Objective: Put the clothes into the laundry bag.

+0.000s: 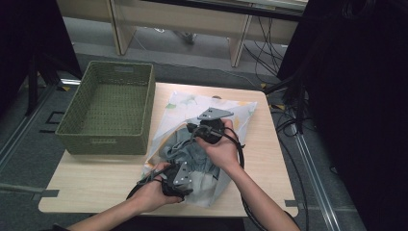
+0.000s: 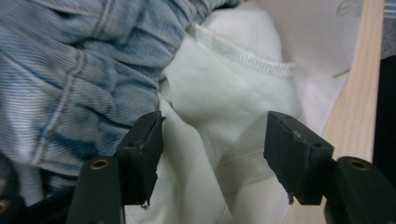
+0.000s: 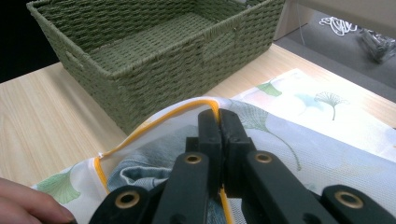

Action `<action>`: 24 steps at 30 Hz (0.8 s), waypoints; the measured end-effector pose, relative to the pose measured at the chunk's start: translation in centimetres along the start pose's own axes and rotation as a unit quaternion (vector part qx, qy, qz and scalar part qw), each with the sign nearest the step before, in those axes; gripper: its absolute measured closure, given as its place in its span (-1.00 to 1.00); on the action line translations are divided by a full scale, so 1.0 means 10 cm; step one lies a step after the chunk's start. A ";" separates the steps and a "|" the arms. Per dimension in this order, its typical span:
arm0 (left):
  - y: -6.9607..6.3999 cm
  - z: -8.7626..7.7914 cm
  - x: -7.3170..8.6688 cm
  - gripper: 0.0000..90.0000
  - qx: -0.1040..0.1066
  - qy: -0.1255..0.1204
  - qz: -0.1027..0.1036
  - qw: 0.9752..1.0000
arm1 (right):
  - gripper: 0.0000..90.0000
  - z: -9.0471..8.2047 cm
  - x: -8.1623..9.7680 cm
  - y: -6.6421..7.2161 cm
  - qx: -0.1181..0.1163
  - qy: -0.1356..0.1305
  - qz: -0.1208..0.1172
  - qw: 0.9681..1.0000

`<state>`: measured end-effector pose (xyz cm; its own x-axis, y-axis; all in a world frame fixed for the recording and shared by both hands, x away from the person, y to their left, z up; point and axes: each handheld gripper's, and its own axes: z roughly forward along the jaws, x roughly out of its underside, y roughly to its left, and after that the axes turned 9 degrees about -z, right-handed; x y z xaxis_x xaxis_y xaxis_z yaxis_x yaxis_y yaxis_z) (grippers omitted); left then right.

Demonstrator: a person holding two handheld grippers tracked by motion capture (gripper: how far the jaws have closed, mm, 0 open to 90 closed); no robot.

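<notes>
We see a wooden table (image 1: 96,175) with a green woven basket (image 1: 108,108) at its 10 o'clock corner and a leaf-print mesh bag (image 1: 231,113) lying across the middle. Blue jeans (image 1: 190,154) sit inside the bag, near its open mouth at 6 o'clock.

Right gripper (image 3: 218,122): jaws pressed together, pinching the bag's yellow-trimmed rim (image 3: 154,122) right at the tips. In the right gripper view the rim arcs off toward 9 o'clock from the pinch, the basket stands beyond at 11 o'clock, and the printed mesh spreads toward 3 o'clock. In the high view we see this gripper (image 1: 195,129) at table center, holding the rim above the jeans.

Left gripper (image 2: 212,156): jaws apart, moderately wide, nothing pinched. In its own view white cloth (image 2: 233,93) with a stitched hem fills the gap between the two pads without either pad pressing on it; the jeans (image 2: 70,79) lie at 10 o'clock of the gap, just beside the left jaw, touching the white cloth. A strip of table edge shows at 3 o'clock. In the high view the left gripper (image 1: 168,173) is at the bag's mouth, 6 o'clock of the jeans and 7 o'clock of the right gripper, near it but apart.

We can't tell whether the white cloth is a separate garment or part of the jeans.
</notes>
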<state>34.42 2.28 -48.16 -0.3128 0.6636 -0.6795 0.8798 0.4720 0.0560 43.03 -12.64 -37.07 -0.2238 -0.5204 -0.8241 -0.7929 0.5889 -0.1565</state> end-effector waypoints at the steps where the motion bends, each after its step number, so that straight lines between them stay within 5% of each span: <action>1: 0.00 0.02 0.00 -0.16 0.001 0.001 -0.001 1.000 | 1.00 0.00 0.00 0.00 0.000 0.000 0.001 1.000; 9: 0.07 0.10 -0.05 0.20 0.008 0.016 -0.004 1.000 | 1.00 0.00 0.00 0.02 -0.001 0.003 0.012 1.000; 19: 0.14 0.13 -0.04 0.94 -0.020 0.012 -0.006 1.000 | 1.00 0.00 0.00 0.00 -0.003 0.000 0.002 1.000; 24: 0.15 0.08 -0.07 0.99 -0.026 -0.002 -0.008 1.000 | 1.00 0.00 -0.01 0.01 -0.003 0.001 0.004 1.000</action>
<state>36.22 2.03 -48.22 -0.3250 0.6529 -0.6842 0.8546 0.5126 0.0832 42.97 -12.57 -37.03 -0.2314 -0.5174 -0.8239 -0.7947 0.5891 -0.1468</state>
